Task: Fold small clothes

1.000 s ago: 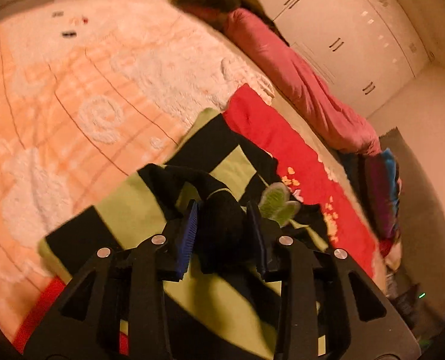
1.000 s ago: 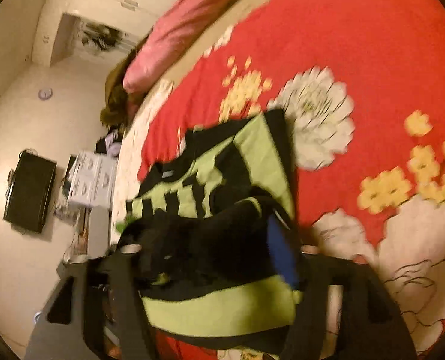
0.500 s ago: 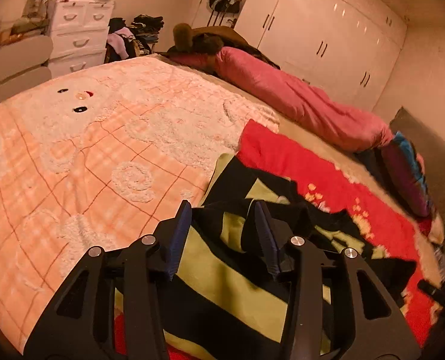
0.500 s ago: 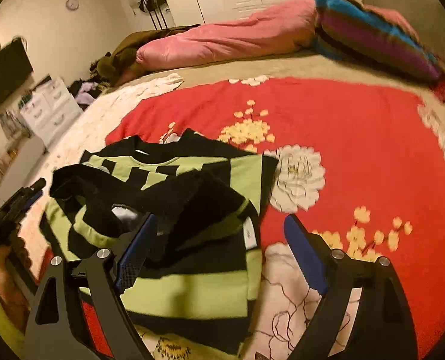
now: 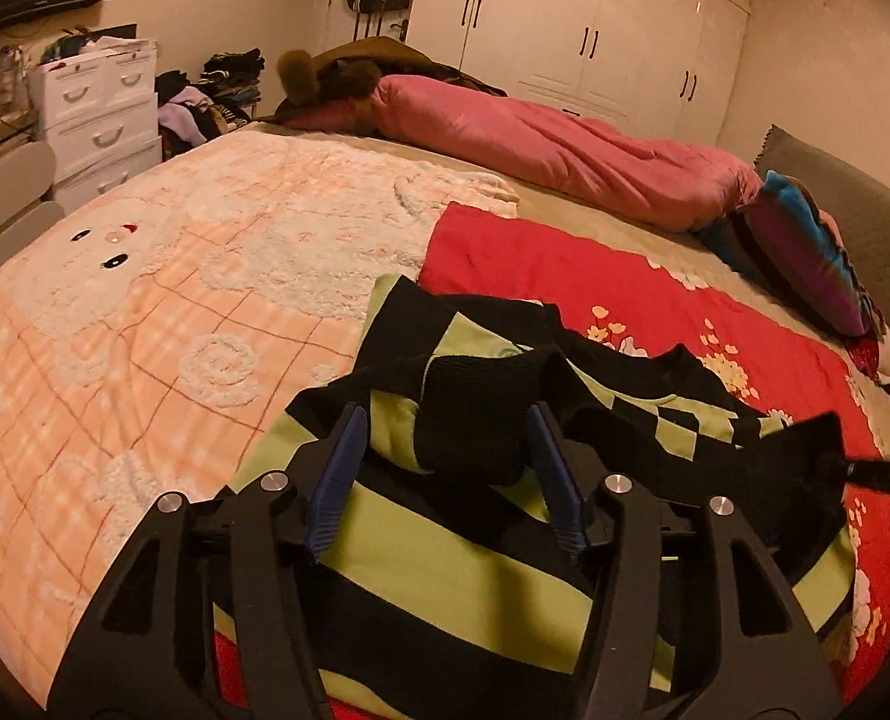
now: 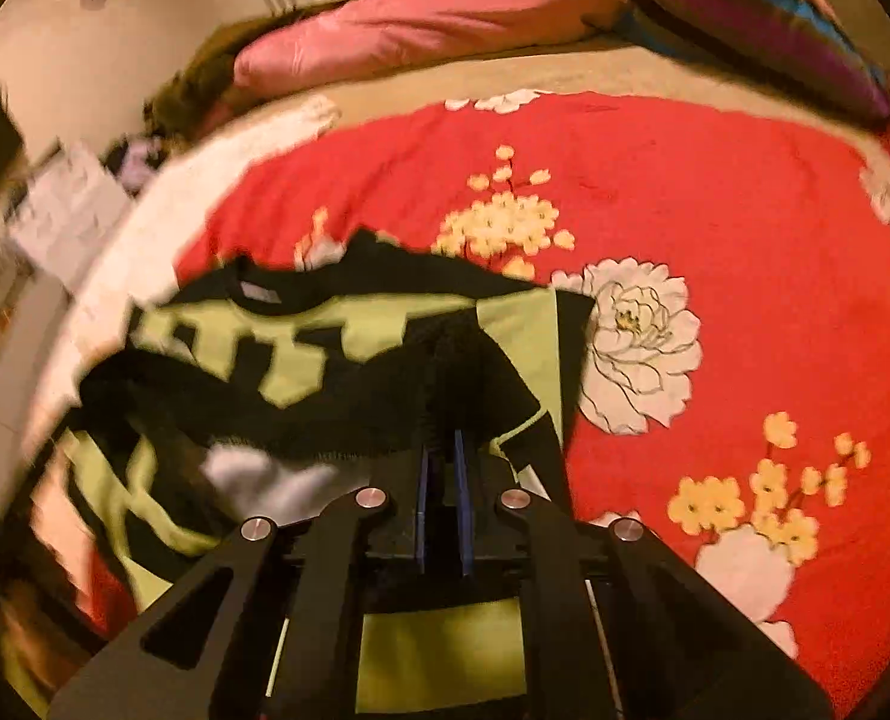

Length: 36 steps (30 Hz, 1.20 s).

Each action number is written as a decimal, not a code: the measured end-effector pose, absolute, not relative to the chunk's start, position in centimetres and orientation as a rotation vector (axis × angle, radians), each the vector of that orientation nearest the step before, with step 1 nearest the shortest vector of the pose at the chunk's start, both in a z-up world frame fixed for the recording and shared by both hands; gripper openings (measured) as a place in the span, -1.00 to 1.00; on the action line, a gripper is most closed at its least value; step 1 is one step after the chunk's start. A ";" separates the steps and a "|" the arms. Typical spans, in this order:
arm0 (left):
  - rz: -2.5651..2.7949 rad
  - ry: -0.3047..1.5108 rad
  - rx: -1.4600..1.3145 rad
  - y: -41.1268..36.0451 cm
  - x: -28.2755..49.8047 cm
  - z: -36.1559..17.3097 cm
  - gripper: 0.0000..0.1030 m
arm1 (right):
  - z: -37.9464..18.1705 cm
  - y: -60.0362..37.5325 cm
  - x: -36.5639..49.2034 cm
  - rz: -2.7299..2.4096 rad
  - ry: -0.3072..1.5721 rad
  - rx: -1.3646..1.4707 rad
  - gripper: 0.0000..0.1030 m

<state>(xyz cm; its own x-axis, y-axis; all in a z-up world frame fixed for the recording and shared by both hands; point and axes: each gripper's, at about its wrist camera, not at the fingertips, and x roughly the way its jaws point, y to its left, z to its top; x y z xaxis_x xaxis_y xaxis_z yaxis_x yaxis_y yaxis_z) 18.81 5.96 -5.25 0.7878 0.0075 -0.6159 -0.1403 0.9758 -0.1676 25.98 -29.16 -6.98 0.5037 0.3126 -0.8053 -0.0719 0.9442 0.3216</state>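
A small black and lime-green striped sweater (image 5: pixel 445 540) lies on the bed, partly on the red flowered blanket (image 5: pixel 655 300). My left gripper (image 5: pixel 445 426) is open, its blue pads either side of the folded-over black sleeve cuff (image 5: pixel 475 408), not pinching it. In the right wrist view the sweater (image 6: pixel 324 348) lies ahead, and my right gripper (image 6: pixel 441 444) is shut on black fabric of its right sleeve (image 6: pixel 475 372). The right gripper's tip also shows at the right edge of the left wrist view (image 5: pixel 865 468).
A peach and white fleece blanket (image 5: pixel 174 300) covers the bed's left side. A pink duvet (image 5: pixel 535 144) and striped pillow (image 5: pixel 805 252) lie at the far side. White drawers (image 5: pixel 102 114) and wardrobes (image 5: pixel 595 18) stand beyond the bed.
My left gripper let go of the sleeve and opened wider, rising back. My right gripper went from open to shut on the right sleeve.
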 end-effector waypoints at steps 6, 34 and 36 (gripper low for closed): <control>0.087 0.645 -0.222 6.1 18.6 -5.2 0.05 | -8.2 -32.8 28.5 0.210 1.047 0.585 -0.86; 0.063 0.737 0.186 4.4 22.2 -5.9 0.47 | -7.0 -31.2 24.8 0.356 0.862 0.018 0.54; 0.049 0.748 0.235 3.6 22.6 -6.5 0.47 | -7.4 -30.3 25.2 0.378 0.874 -0.005 0.54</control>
<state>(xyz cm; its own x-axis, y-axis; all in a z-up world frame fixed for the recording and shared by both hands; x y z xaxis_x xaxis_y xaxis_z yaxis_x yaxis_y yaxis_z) 22.62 3.56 -6.51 0.7329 0.1273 -0.6683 0.0399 0.9726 0.2291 25.21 -30.34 -7.40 0.5797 0.3209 -0.7490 -0.3253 0.9339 0.1484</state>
